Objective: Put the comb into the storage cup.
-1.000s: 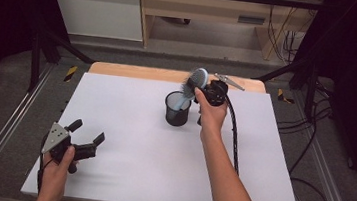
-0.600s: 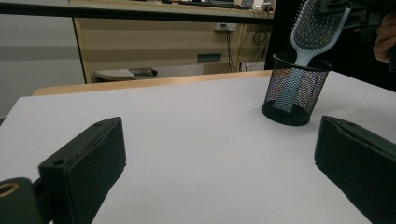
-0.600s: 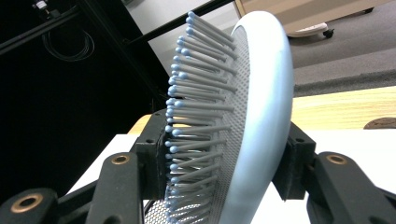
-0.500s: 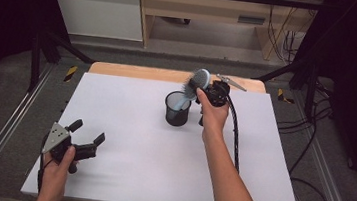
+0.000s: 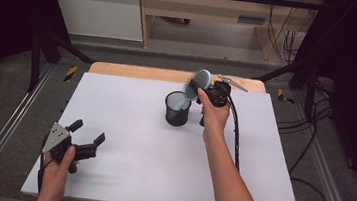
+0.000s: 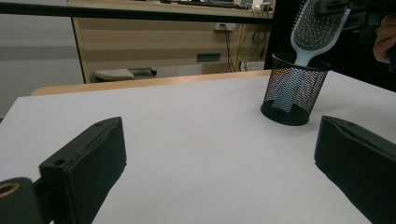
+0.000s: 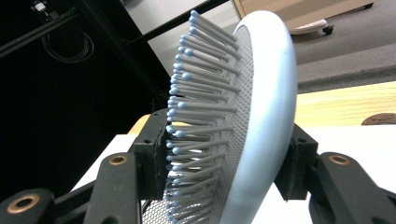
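One hairbrush (image 5: 197,80), one mesh cup (image 5: 177,110), two grippers (image 5: 84,141)

A wooden table (image 5: 119,69) carries a white sheet (image 5: 133,126) that covers nearly all of its top, leaving a bare wooden strip along the far edge. On the sheet, toward that far strip and right of centre, stands a black mesh cup (image 5: 177,110).

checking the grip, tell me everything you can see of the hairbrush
The hairbrush is light blue plastic with an oval head and grey, ball-tipped bristles. Its handle stands tilted inside the black mesh cup. The right gripper clamps the head, one jaw pad on the bristles, the other on its smooth back.
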A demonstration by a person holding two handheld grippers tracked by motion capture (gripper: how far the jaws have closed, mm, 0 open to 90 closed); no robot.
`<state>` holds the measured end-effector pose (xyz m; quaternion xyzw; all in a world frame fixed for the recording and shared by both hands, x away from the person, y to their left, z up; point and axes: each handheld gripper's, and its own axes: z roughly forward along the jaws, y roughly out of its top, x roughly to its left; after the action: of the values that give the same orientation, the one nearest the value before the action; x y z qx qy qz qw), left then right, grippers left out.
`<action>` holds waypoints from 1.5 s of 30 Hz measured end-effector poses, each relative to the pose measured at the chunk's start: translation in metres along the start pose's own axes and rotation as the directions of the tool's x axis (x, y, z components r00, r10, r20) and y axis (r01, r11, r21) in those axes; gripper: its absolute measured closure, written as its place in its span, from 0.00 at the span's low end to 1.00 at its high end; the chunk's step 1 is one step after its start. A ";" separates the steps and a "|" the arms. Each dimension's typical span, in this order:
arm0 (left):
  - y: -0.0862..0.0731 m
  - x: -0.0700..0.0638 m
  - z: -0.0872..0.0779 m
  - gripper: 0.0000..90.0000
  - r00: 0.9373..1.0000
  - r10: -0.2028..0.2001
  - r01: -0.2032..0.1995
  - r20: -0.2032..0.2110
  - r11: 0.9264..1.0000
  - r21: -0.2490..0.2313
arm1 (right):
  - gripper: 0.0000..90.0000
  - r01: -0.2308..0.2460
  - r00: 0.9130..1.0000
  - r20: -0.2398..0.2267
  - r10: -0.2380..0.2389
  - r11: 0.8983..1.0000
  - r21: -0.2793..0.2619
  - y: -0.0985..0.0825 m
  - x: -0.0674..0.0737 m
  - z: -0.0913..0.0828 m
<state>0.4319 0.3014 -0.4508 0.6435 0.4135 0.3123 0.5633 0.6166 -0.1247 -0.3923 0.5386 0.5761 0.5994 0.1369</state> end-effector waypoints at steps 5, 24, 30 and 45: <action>0.000 -0.001 0.001 0.02 1.000 0.002 -0.002 0.005 1.000 0.002 | 0.51 -0.006 1.000 -0.004 0.006 1.000 0.002 0.000 0.000 -0.001; 0.000 -0.001 0.000 0.02 1.000 0.001 -0.001 0.004 1.000 0.002 | 0.48 -0.011 1.000 -0.012 0.011 1.000 0.007 0.000 -0.001 0.000; 0.000 0.000 0.000 0.02 1.000 0.001 -0.001 0.001 1.000 0.002 | 0.46 -0.020 1.000 -0.015 0.021 1.000 0.015 -0.001 -0.001 0.000; 0.000 0.000 0.000 0.02 1.000 0.003 -0.003 0.000 1.000 0.002 | 0.33 -0.023 1.000 0.002 0.022 0.999 0.033 -0.001 -0.002 0.001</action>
<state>0.4320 0.3010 -0.4510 0.6446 0.4129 0.3127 0.5624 0.6180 -0.1252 -0.3951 0.5478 0.5798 0.5907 0.1217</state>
